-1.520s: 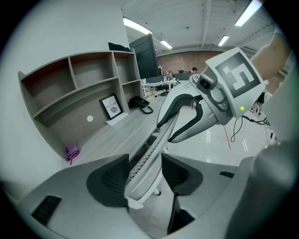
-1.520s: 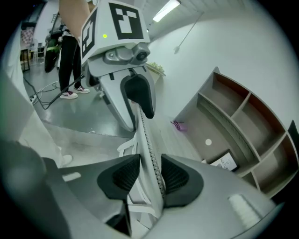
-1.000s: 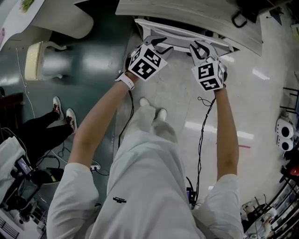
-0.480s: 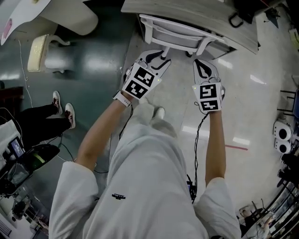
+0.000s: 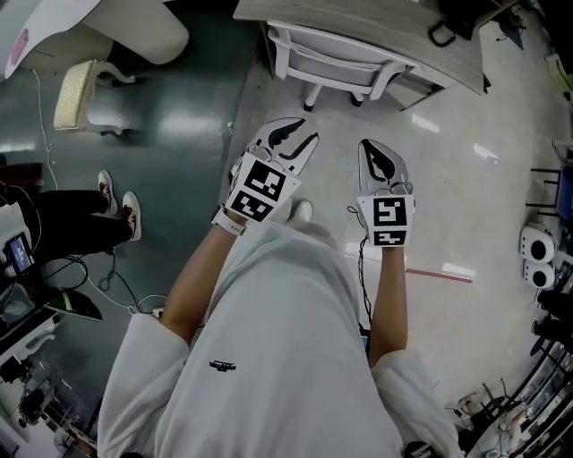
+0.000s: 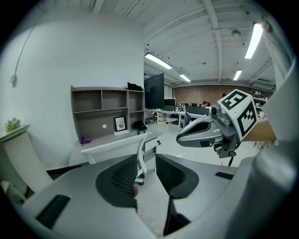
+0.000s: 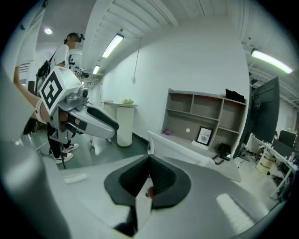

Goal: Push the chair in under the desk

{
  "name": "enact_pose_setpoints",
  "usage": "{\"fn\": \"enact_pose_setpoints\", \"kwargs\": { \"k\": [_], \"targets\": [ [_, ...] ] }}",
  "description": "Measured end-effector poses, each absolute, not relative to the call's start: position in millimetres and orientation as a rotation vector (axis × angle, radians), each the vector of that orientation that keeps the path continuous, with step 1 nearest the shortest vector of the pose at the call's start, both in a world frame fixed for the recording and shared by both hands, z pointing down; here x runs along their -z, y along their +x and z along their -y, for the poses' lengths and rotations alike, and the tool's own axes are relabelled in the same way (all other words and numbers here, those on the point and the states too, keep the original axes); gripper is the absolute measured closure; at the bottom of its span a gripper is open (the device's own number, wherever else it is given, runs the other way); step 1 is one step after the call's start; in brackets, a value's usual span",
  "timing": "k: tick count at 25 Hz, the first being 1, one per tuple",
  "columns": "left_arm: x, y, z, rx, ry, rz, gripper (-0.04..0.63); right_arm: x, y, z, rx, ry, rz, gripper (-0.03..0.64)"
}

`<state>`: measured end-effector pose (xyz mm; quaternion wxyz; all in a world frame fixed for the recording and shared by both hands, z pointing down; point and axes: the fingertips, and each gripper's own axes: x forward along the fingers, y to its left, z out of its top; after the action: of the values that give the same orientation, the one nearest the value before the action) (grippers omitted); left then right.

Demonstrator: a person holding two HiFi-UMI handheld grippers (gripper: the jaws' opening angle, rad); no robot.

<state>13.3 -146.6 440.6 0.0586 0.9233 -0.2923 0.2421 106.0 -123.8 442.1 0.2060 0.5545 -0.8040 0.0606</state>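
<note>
The white chair (image 5: 336, 55) stands far off, tucked under the desk (image 5: 407, 40), so the push looks finished and the 2 grippers need only rest: the left gripper (image 5: 298, 134) is empty, its half-open jaws just closing, and the right gripper (image 5: 375, 148) is clamped on nothing.

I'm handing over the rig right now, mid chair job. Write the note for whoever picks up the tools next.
Left tool: jaws partly open, have just been closing, nothing between them.
Right tool: shut, empty.
Chair: seat tucked beneath the desk, with its white back showing at the desk's edge. Both tools are clear of it, touching nothing.
Done: the push looks complete.
Left: probably nothing. Check that the chair sits square to the desk, and nudge its back if it doesn't.
</note>
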Motion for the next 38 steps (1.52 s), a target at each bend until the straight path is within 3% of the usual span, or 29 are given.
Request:
{"fn": "enact_pose_setpoints", "kwargs": {
  "k": [3, 12, 38],
  "targets": [
    [-429, 3, 128, -0.703, 2.782, 0.939, 0.474, -428, 111, 105, -0.184, 1.610, 2.244, 0.606],
    [-388, -21, 99, -0.480, 2.743, 1.146, 0.581, -395, 133, 55, -0.158, 1.745, 2.245, 0.606],
    [-357, -11, 47, -0.350, 2.774, 1.146, 0.588, -366, 118, 19, -0.104, 1.808, 2.331, 0.604]
  ]
}}
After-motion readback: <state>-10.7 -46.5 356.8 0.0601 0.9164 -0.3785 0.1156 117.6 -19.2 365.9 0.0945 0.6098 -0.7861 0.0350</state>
